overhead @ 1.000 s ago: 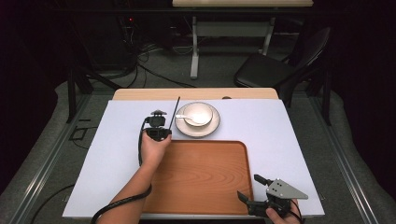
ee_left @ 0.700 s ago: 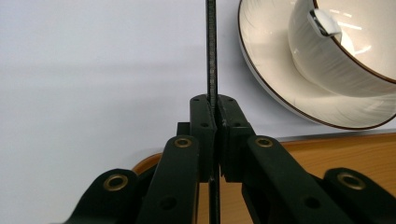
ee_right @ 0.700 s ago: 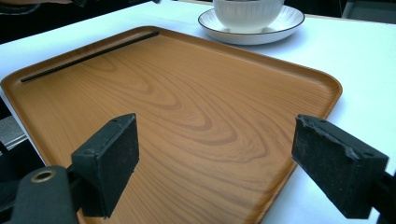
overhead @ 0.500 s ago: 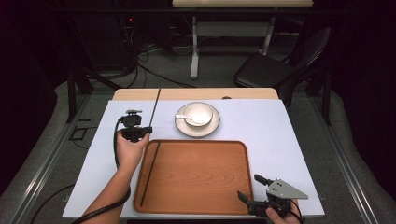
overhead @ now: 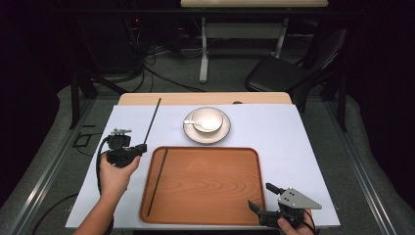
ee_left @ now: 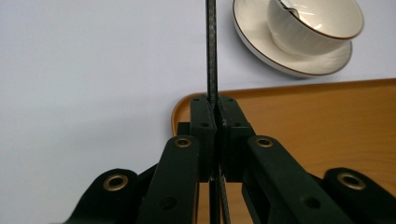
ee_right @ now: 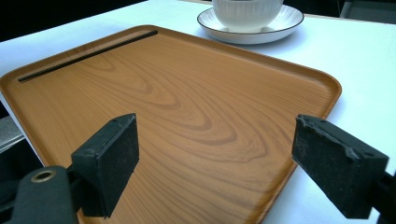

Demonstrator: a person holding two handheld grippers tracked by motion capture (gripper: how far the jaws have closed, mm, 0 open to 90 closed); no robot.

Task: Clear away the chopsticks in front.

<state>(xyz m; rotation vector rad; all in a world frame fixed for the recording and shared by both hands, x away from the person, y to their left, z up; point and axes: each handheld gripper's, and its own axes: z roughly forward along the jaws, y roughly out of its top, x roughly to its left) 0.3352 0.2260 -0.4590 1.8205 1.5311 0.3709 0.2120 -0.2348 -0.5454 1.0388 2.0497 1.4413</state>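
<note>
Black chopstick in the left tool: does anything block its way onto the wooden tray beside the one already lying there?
Nothing visible does. The chopstick is clamped in the left tool just off the tray's left edge.

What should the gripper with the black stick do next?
Probably carry it over the tray and lay it beside the other chopstick already lying there. The left gripper is shut on a chopstick, off the tray's left edge.
</note>
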